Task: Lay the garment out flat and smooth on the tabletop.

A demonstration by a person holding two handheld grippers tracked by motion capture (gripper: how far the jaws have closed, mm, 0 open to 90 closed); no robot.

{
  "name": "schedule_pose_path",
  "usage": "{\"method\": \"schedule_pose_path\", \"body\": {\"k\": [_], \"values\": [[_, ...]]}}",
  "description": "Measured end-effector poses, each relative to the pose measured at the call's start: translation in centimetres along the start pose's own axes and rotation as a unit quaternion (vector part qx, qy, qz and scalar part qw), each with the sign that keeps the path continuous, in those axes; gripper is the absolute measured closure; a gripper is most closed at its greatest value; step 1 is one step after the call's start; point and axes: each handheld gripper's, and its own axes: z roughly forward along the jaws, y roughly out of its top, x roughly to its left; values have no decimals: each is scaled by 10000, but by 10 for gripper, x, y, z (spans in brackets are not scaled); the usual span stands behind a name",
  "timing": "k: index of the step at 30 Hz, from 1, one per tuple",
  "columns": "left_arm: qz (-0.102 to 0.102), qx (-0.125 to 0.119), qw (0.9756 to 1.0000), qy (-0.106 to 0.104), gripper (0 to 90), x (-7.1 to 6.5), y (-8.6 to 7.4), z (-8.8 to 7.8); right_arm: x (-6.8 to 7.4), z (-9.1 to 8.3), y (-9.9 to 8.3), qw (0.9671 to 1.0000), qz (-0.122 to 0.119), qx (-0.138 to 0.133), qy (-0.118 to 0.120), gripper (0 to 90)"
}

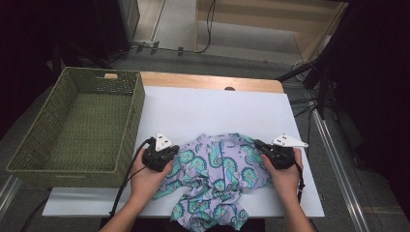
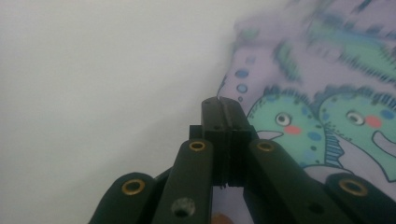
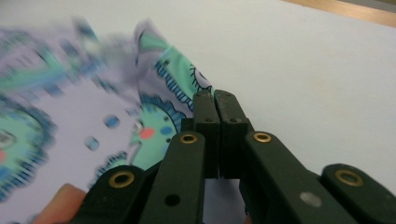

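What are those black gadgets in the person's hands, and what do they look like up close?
They are hand-held grippers. The left gripper and right gripper have chunky black bodies, each topped by a pale three-cornered plate. A black cable trails from the left one toward the table's near edge. Up close, each has two flat black jaws on jointed black link arms with brass-coloured rivets. The forearms are bare, with no sleeves showing.

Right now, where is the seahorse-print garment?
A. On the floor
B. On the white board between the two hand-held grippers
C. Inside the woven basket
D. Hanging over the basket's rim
B: the garment lies crumpled on the white board, with the left hand-held gripper at one edge and the right hand-held gripper at the other; the woven basket stands apart to the left.
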Motion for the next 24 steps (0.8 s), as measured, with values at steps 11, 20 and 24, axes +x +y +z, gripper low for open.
{"method": "schedule_pose_path", "body": {"k": [11,20,24], "values": [[-413,274,9981,-364,613,11,-2,8,-17,14,-9,9974,305,595,287,618],[-24,539,9985,-79,564,-6,5,23,-16,32,-2,9948,157,897,463,564],[125,528,9980,-322,825,-8,5,23,-4,35,-4,9926,-326,1035,541,759]]}}
